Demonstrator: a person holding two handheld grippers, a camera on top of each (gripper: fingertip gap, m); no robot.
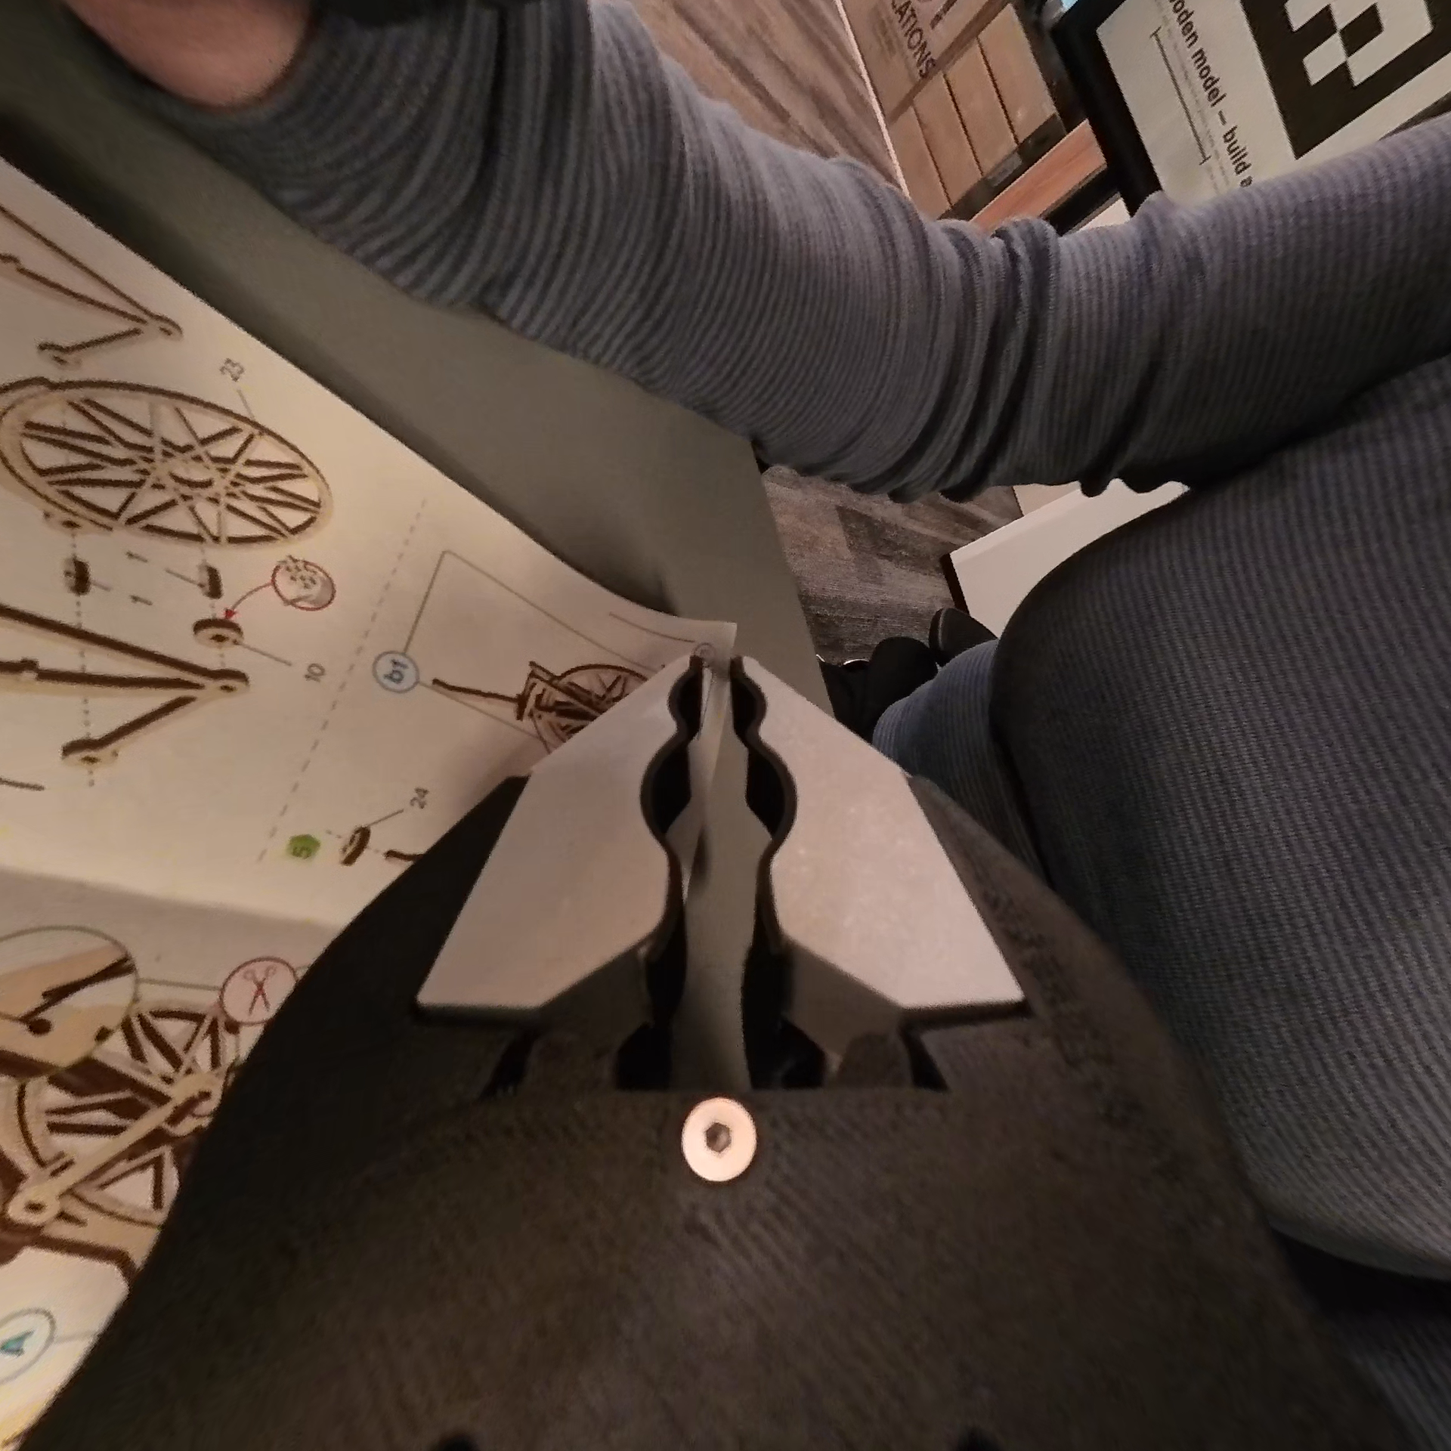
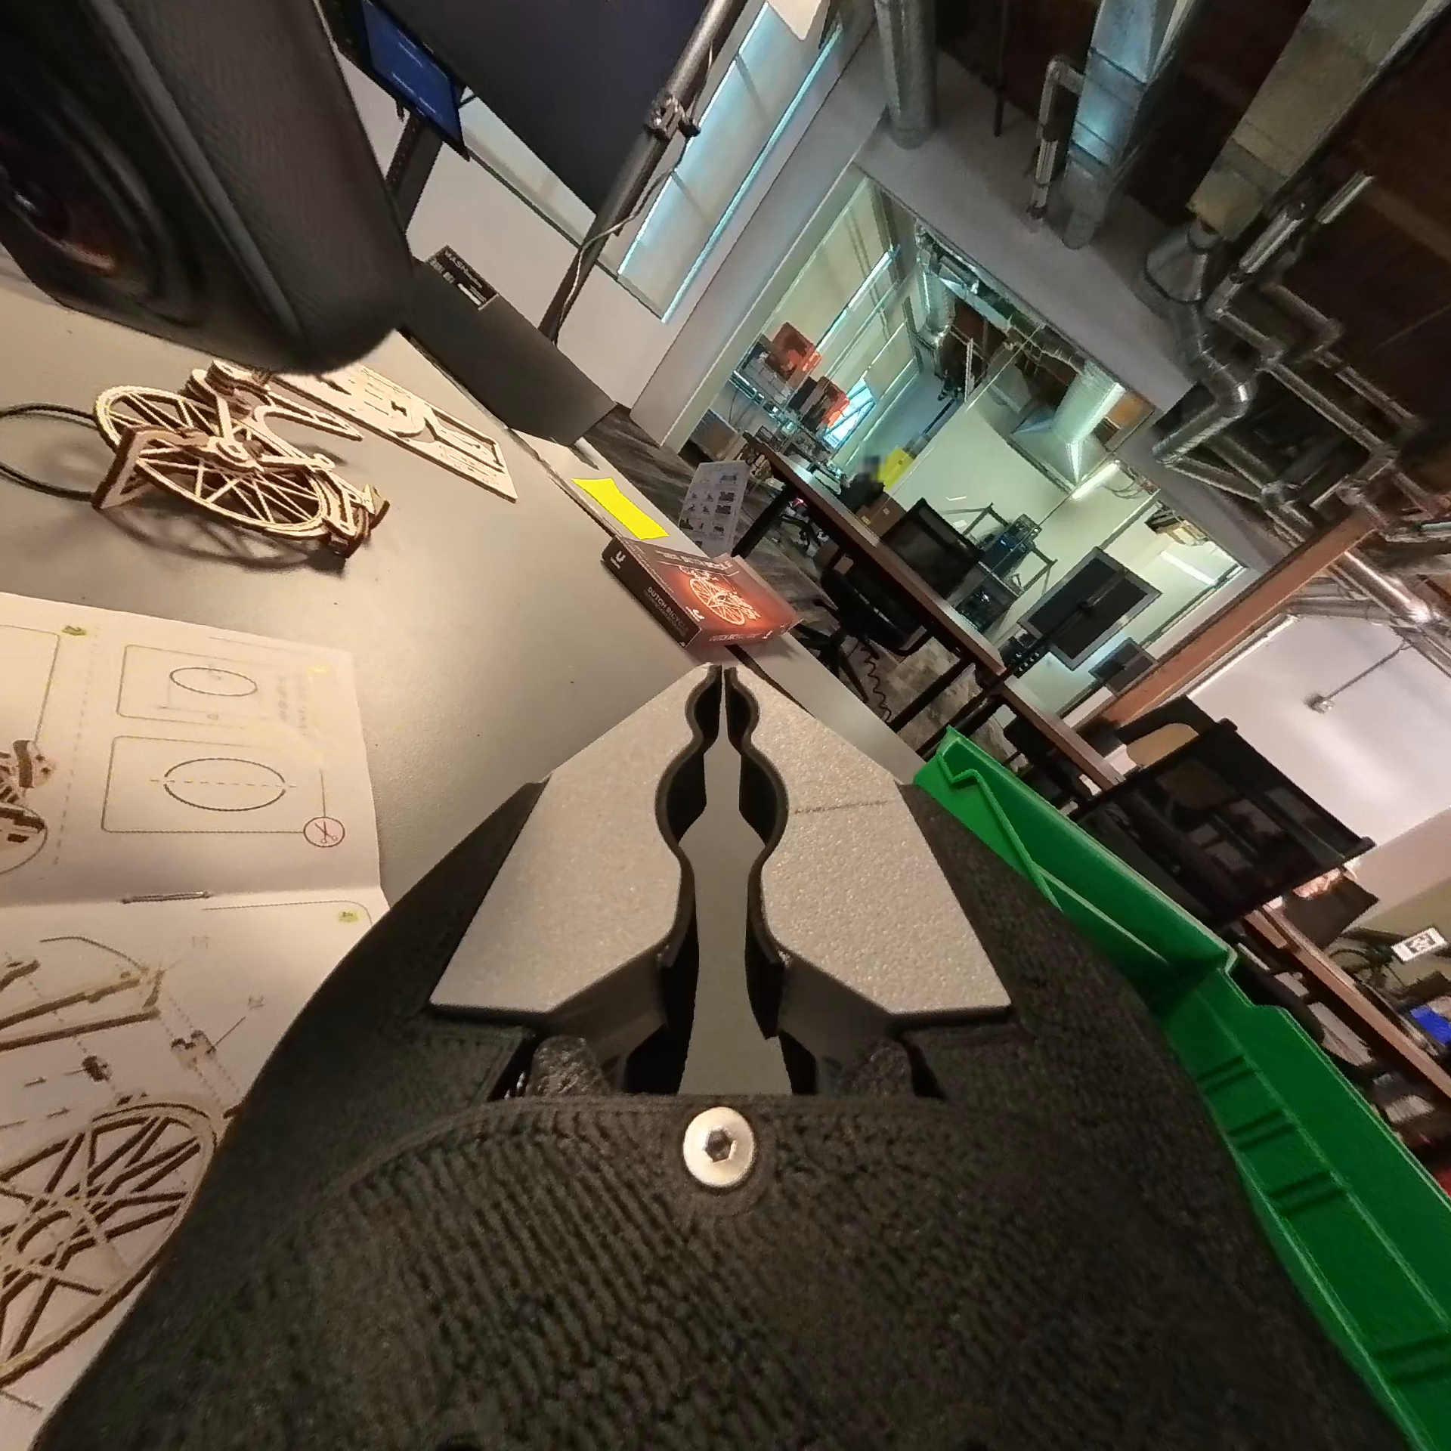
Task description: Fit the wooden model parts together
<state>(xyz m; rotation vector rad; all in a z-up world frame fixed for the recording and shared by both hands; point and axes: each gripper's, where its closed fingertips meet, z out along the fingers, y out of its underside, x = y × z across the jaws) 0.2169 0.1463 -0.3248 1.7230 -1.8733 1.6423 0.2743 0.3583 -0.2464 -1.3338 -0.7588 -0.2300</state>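
Note:
A partly built wooden bicycle model [image 2: 228, 463] lies on the grey table [image 2: 471, 612] at the far left of the right wrist view. A flat wooden sheet of parts [image 2: 428, 432] lies just behind it. The open instruction booklet [image 1: 196, 550] lies near the table's edge, and it also shows in the right wrist view [image 2: 196, 785]. My left gripper [image 1: 713, 667] is shut on the corner of a booklet page, which curls up between the fingertips. My right gripper [image 2: 721, 677] is shut and empty, above the table beside the booklet.
A small dark model box [image 2: 699, 601] and a yellow note [image 2: 616, 506] sit by the table's far edge. A green bin [image 2: 1178, 1021] stands to the right of my right gripper. A large black device [image 2: 157, 157] looms at top left. A person's sleeve [image 1: 785, 275] and leg [image 1: 1217, 864] are close. From my right tips it is roughly 20 centimeters to the partly built wooden bicycle model [image 2: 228, 463]; from my left, 25 centimeters.

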